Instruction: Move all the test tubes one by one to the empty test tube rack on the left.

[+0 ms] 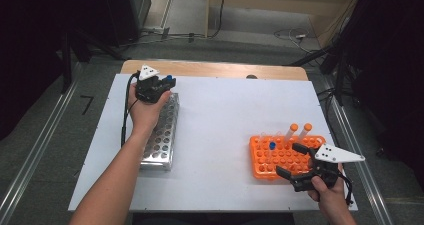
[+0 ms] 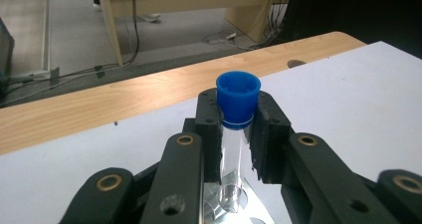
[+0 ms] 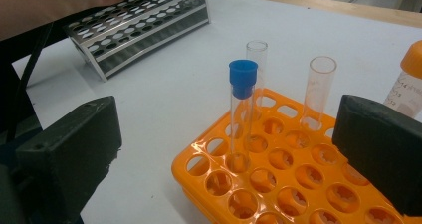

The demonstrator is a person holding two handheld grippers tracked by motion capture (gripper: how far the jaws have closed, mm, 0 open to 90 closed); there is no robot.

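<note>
My left gripper [image 1: 165, 83] [image 2: 238, 122] is shut on a clear test tube with a blue cap [image 2: 238, 95] [image 1: 169, 78], held upright over the far end of the metal rack [image 1: 162, 135] [image 3: 144, 20]. The tube's lower end reaches a hole in that rack [image 2: 234, 196]. My right gripper [image 1: 292, 160] [image 3: 224, 149] stands open near the front right of the orange rack [image 1: 285, 157] [image 3: 283, 184], nothing between its jaws. In the orange rack stand a blue-capped tube [image 1: 272, 146] [image 3: 242, 109], two uncapped clear tubes [image 3: 318, 92] and two orange-capped tubes [image 1: 299, 130].
A white sheet [image 1: 220, 125] covers the table, with a wooden strip [image 1: 215, 69] along the far edge. Cables lie on the floor beyond [image 1: 295, 35]. The person's left forearm [image 1: 120, 175] lies beside the metal rack.
</note>
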